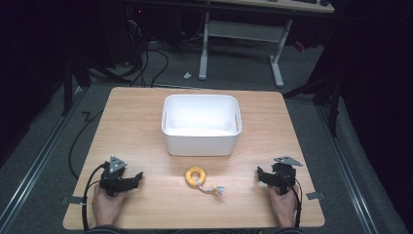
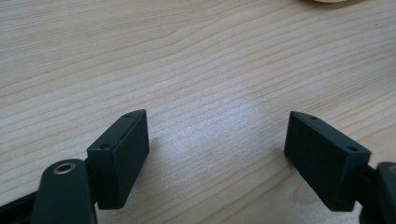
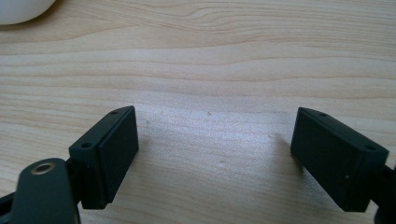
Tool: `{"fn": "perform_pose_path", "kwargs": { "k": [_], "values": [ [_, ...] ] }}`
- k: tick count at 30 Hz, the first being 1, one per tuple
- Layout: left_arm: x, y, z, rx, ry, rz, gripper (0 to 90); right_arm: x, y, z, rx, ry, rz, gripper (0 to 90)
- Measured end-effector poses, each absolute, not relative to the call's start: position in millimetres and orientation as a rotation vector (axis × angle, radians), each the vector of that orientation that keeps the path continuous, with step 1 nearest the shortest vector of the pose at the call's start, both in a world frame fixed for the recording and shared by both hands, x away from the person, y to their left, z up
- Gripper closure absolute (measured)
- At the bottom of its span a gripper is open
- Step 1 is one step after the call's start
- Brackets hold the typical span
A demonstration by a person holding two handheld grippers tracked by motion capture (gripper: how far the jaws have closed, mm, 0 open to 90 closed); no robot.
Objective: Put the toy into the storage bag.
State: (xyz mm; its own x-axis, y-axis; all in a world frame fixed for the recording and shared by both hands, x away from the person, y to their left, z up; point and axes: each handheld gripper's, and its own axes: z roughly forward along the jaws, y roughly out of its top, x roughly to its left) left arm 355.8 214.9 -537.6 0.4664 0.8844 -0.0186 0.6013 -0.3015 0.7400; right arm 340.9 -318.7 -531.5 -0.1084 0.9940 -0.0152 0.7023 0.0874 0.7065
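Note:
A yellow ring toy with a pastel rope tail [image 1: 199,179] lies on the wooden table [image 1: 141,117] near its front middle. Behind it stands a white bin [image 1: 201,125], whose inside looks bare. My left gripper [image 1: 139,176] rests on the table at the front left, held by a hand, jaws wide apart over bare wood [image 2: 217,135]. My right gripper [image 1: 259,173] rests at the front right, also held by a hand, open with only wood between its jaws [image 3: 217,140]. Both sit well clear of the toy.
A corner of the white bin shows at the top edge of the left gripper view [image 2: 329,1] and the right gripper view [image 3: 21,11]. Beyond the table stand a white desk frame [image 1: 243,44] and floor cables [image 1: 146,63].

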Motion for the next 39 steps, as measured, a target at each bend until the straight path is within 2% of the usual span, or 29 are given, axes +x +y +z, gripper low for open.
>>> {"fn": "perform_pose_path", "kwargs": {
  "k": [27,31,39],
  "values": [
    [359.2,214.5,-537.3,2.038,1.21,0.517,21.6,338.9,-317.2,-531.5,1.639,1.882,0.769,17.8],
    [359.3,215.3,-535.0,2.043,1.225,0.513,28.6,338.8,-317.2,-531.5,1.638,1.883,0.77,17.8],
    [359.5,210.9,-532.0,2.072,1.216,0.487,31.8,338.5,-317.0,-531.5,1.637,1.886,0.772,17.8]
  ]
}}
